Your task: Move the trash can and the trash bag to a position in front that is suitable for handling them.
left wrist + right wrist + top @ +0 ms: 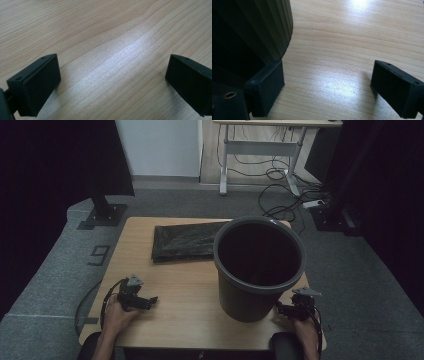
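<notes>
1. The bin (259,267), a dark grey plastic bucket with a ribbed wall, stands upright and open-mouthed on the right half of the wooden table (185,300), close to the near edge.
2. In the right gripper view the bin's ribbed wall (262,27) rises at the left, just beside one jaw of that gripper; whether the two touch cannot be told.
3. The right gripper (287,310) rests low at the table's near right corner, just beside the foot of the bin, its jaws spread wide with only bare wood between them (328,87).
4. The left gripper (147,301) lies on the near left part of the table, well apart from the bin, jaws wide apart over bare wood (112,80).
5. A flat black bag (185,241) lies on the far side of the table, its right end just beside the bin's rim as seen from above.
</notes>
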Motion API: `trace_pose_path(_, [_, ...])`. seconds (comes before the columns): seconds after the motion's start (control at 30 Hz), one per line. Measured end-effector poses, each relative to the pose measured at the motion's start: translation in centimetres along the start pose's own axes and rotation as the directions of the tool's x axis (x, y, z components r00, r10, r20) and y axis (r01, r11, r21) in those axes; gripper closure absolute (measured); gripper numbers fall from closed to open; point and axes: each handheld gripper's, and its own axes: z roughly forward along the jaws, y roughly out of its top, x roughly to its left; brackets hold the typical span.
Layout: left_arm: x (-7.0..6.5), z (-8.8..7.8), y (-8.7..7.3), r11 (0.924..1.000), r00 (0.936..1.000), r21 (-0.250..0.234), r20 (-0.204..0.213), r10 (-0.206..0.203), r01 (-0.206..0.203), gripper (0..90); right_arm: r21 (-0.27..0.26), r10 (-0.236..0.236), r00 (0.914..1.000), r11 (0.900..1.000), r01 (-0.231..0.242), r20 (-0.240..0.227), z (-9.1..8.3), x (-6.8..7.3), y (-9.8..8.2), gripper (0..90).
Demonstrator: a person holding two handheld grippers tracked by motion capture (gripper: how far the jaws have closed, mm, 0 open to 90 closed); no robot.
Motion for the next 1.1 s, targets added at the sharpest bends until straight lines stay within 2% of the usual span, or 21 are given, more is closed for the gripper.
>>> trace_pose_path(0.07, [0.1,0.0,0.1,1.0000,0.9999,-0.001,0.009,0.008,-0.008,0.0,0.001,-0.001,1.0000,1.000,0.001,-0.001,0.0,0.0,0.0,10.5])
trace_pose_path(0.47, [-0.1,0.1,0.2,1.0000,1.0000,0.001,0.002,0.001,-0.001,0.0,-0.002,-0.019,0.9996,1.000,0.019,-0.020,0.0,-0.1,0.0,10.6])
trace_pose_path(0.67, [-0.3,0.0,0.2,0.9998,1.0000,0.018,0.003,0.001,-0.001,0.0,-0.002,-0.021,0.9995,1.000,0.021,-0.026,-0.1,-0.1,-0.1,10.5])
trace_pose_path(0.87, [-0.5,-0.1,0.3,0.9992,0.9999,0.040,0.012,0.008,-0.009,0.0,0.025,0.000,0.9991,1.000,0.001,-0.044,-0.6,-0.3,0.0,10.6])
trace_pose_path(0.97, [-0.7,-0.2,0.4,0.9984,0.9997,0.052,0.015,0.018,-0.019,0.0,0.022,0.004,0.9991,1.000,-0.003,-0.043,-1.0,-0.4,0.3,10.6])
trace_pose_path(1.1, [-0.9,-0.6,0.7,0.9990,0.9994,0.030,-0.008,0.034,-0.034,0.0,-0.002,0.002,0.9991,1.000,-0.002,-0.043,-1.9,-0.4,1.0,10.6])
